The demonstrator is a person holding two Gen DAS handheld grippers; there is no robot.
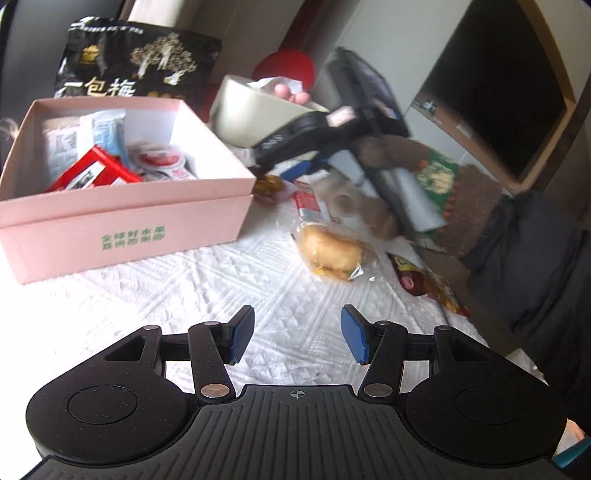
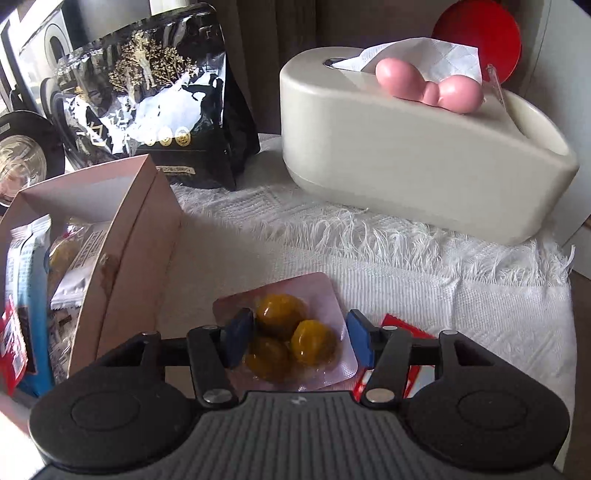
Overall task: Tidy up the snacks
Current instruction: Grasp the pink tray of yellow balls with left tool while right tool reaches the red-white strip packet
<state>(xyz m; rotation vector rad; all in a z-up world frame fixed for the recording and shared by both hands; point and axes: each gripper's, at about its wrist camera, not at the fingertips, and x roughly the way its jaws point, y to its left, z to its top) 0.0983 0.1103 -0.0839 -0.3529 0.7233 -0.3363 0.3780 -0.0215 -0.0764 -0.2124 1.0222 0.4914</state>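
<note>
A pink box [image 1: 122, 218] holding several snack packets stands at the left on the white cloth; it also shows in the right wrist view [image 2: 122, 236]. My right gripper [image 2: 301, 341] is open, its blue pads on either side of a clear pack of yellow-brown fruits [image 2: 291, 339] lying by the box's corner. That pack shows in the left wrist view [image 1: 267, 184] beneath the right gripper's body [image 1: 306, 136]. My left gripper [image 1: 297, 338] is open and empty above bare cloth. A wrapped bun [image 1: 330, 251] and a dark snack packet [image 1: 424, 284] lie ahead of it.
A black snack bag [image 2: 162, 103] stands behind the box. A cream tissue box [image 2: 417, 147] with a pink ornament sits at the back right, a red disc [image 2: 480, 33] behind it. A red packet [image 2: 402, 347] lies under my right gripper. A brown plush [image 1: 469, 199] lies at the right.
</note>
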